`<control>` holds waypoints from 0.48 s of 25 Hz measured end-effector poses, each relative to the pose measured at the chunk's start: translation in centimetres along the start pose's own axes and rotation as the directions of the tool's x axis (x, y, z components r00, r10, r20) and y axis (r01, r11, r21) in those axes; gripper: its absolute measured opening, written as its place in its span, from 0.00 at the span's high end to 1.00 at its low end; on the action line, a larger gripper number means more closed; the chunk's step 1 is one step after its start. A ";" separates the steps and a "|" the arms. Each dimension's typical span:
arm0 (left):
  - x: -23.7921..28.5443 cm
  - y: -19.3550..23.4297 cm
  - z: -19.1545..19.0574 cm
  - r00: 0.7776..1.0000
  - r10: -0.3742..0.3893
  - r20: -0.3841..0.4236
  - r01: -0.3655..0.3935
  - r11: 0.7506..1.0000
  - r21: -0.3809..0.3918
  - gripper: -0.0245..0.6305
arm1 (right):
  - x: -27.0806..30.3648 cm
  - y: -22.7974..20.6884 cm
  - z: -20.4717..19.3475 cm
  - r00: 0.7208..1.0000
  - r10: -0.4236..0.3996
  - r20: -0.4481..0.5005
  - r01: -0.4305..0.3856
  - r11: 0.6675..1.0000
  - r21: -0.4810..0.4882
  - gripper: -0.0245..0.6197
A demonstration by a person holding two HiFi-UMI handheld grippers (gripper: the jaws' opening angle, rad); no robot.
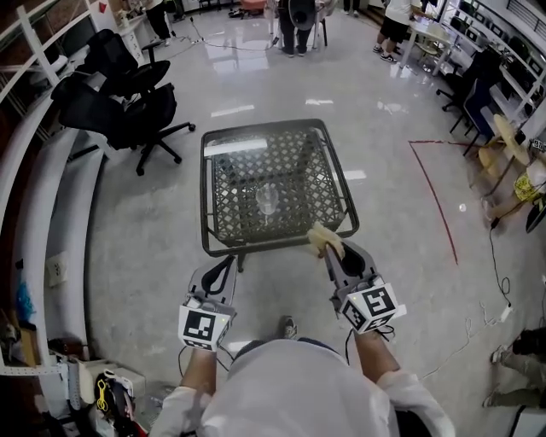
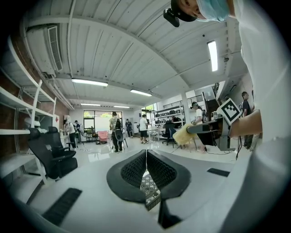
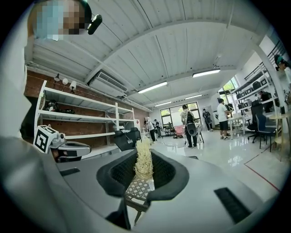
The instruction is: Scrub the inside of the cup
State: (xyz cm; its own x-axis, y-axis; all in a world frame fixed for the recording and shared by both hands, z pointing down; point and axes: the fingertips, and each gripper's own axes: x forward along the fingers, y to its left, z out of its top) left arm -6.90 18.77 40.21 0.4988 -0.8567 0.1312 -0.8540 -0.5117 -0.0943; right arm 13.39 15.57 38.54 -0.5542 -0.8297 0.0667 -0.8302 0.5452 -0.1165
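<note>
**Cup: position and tongs status**

The cup [image 1: 267,201] is a clear glass one. It stands near the middle of the mesh top of a small metal bench [image 1: 223,141] and appears upright. Neither tool touches it, and it sits ahead of both, roughly between the lines they point along.

**Left tongs** [image 1: 225,263]: In the left gripper view I see the two ribbed pads pressed together at their tips with nothing between them, so they are closed and empty. In the head view they lie at the bench's near edge, by its left corner, well apart from the cup.

**Right tongs** [image 1: 331,249]: These are clamped on a pale yellow fibrous scrubber [image 1: 325,238]. In the right gripper view its strands rise in a bundle from between the pads, which pinch its lower part. In the head view the scrubber overlaps the near right rim of the bench. I cannot tell from any view whether it is above the rim or touching it.

Both tools point toward the bench at a near-level attitude. Each marker cube [image 1: 201,326] faces the head camera.

**Surroundings**: The bench stands on a glossy floor [image 1: 153,247]. Black office chairs [image 1: 128,98] are to its left and a red floor line [image 1: 437,196] is to its right. Several people [image 1: 299,21] stand at the far end of the room.
</note>
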 end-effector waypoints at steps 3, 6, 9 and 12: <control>1.1 0.3 0.2 1.000 0.013 0.001 -0.013 1.000 0.007 0.91 | 0.9 -0.9 0.0 1.000 0.018 -0.005 -0.018 1.000 0.000 0.83; 2.0 0.8 -0.1 1.000 0.022 -0.005 -0.022 1.000 0.006 0.91 | 1.9 -1.4 -0.6 0.999 0.030 -0.017 -0.030 1.000 0.000 0.83; 2.9 1.2 -0.4 1.000 0.022 -0.004 -0.022 1.000 -0.001 0.91 | 2.7 -1.6 -1.3 0.999 0.035 -0.028 -0.035 0.999 0.004 0.83; 3.8 2.3 -0.5 1.000 0.015 -0.005 -0.015 1.000 -0.003 0.91 | 3.9 -1.8 -1.4 0.999 0.030 -0.031 -0.029 1.000 0.007 0.83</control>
State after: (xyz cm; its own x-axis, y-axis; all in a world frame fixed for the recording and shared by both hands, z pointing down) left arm -7.04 14.40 40.96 0.4851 -0.8640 0.1345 -0.8620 -0.4984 -0.0929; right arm 12.63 11.48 40.41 -0.5801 -0.8091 0.0941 -0.8131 0.5685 -0.1251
